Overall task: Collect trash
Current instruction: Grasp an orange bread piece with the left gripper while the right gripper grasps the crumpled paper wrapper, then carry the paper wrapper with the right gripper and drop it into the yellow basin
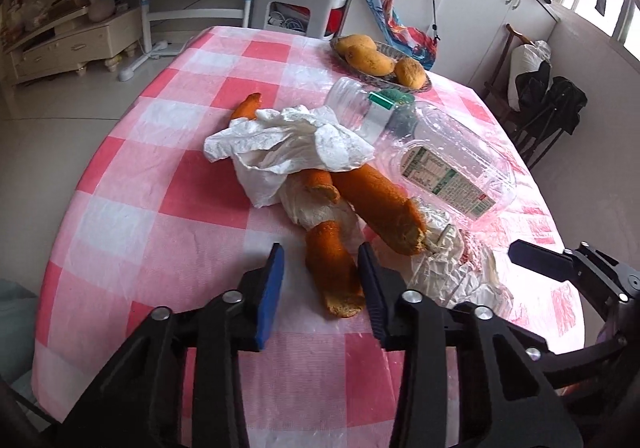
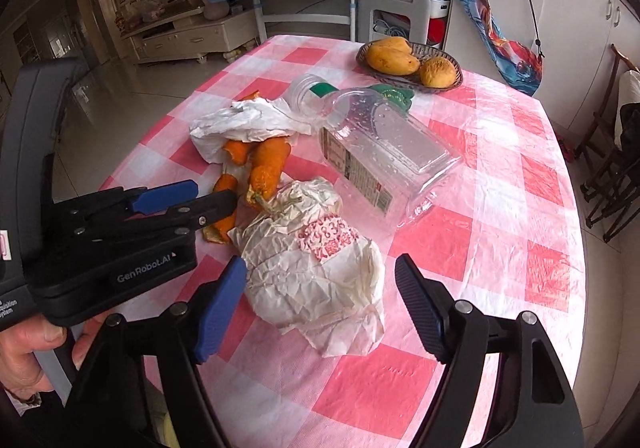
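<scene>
On the checked tablecloth (image 1: 132, 184) the trash lies in one loose heap near the middle of the table: strips of orange peel (image 1: 332, 268), a crumpled white tissue (image 1: 280, 144) over their far ends, a balled paper wrapper (image 2: 316, 268) with red print, and an empty clear plastic jar (image 2: 384, 156) on its side. Fruit bowl (image 2: 408, 64) stands well behind the heap; not trash, leave.

Left gripper (image 1: 320, 280): jaws narrowed around the nearest peel strip. The right pad appears to touch the peel; a gap shows on the left side. Grip not confirmed from either view.

Right gripper (image 2: 320, 300): jaws wide, straddling the paper wrapper, pads clear of it on both sides. Holds nothing.

Step in hand, as judged: first pick-up, both hands at once — left on peel, right on wrapper.

Next move calls for: left to finish closing until both pads bear on the strip, then lift gently; peel is thin and may slip or drag the tissue. Right must lower slightly and close well in; crumpled paper will compress. No bin visible in either view.
</scene>
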The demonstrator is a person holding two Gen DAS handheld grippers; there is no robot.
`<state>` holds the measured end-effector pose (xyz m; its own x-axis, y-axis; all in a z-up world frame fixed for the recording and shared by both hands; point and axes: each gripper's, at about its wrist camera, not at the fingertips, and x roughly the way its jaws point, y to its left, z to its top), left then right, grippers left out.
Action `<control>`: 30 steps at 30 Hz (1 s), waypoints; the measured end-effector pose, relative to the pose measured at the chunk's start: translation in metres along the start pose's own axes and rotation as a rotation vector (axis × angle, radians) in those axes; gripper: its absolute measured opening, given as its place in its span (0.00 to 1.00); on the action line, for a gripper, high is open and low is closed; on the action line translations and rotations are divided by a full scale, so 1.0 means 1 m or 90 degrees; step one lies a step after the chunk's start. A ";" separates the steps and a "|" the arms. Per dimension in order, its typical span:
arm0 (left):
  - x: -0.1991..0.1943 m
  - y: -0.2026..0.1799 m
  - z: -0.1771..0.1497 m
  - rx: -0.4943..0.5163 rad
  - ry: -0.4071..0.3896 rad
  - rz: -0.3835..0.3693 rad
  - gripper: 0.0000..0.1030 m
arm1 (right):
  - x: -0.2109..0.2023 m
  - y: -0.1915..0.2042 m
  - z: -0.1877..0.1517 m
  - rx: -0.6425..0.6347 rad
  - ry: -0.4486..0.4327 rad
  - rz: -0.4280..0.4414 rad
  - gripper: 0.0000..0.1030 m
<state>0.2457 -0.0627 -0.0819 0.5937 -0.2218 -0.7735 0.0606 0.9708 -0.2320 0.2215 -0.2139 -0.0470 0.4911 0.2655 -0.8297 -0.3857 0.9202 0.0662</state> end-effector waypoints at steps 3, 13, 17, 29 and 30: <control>-0.005 -0.004 -0.003 0.024 0.005 -0.013 0.18 | 0.010 -0.001 -0.001 0.004 0.025 0.009 0.49; -0.046 0.023 -0.025 -0.020 -0.006 -0.025 0.16 | -0.006 -0.004 -0.017 0.020 0.021 0.027 0.19; -0.055 0.031 -0.039 -0.040 -0.003 -0.018 0.16 | -0.013 -0.012 -0.021 0.054 0.012 0.033 0.19; -0.085 0.036 -0.053 -0.050 -0.041 -0.049 0.16 | -0.052 -0.017 -0.029 0.111 -0.087 0.052 0.19; -0.086 0.038 -0.053 -0.055 -0.042 -0.050 0.16 | -0.056 -0.018 -0.029 0.117 -0.100 0.069 0.19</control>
<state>0.1544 -0.0120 -0.0555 0.6417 -0.2880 -0.7108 0.0421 0.9387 -0.3422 0.1784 -0.2537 -0.0178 0.5751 0.3936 -0.7171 -0.3012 0.9170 0.2617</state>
